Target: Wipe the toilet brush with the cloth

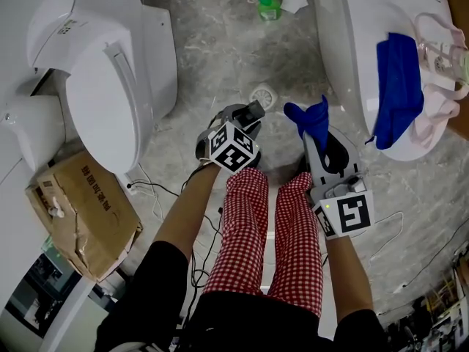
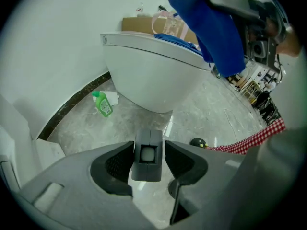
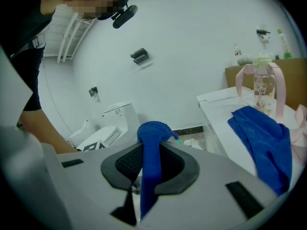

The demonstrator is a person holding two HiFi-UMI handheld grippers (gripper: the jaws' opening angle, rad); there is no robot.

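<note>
The toilet brush shows only as a grey square handle end (image 2: 147, 166) with a pale round centre, seen end-on in the left gripper view. My left gripper (image 2: 149, 150) points steeply down over it, and the handle stands between the jaws with thin gaps at the pads, so the jaws are open. In the head view the left gripper (image 1: 245, 117) hangs over the floor in front of the person's knees. My right gripper (image 1: 316, 134) is shut on a blue cloth (image 1: 309, 119), which sticks up between the pads (image 3: 151, 147).
A white toilet (image 1: 95, 72) stands at the left, with a cardboard box (image 1: 84, 211) beside it. At the right, a white fixture (image 1: 352, 42) carries a second blue cloth (image 1: 399, 90) and a pink bottle (image 1: 440, 50). A green bottle (image 1: 270, 7), a floor drain (image 1: 262, 94) and cables lie on the floor.
</note>
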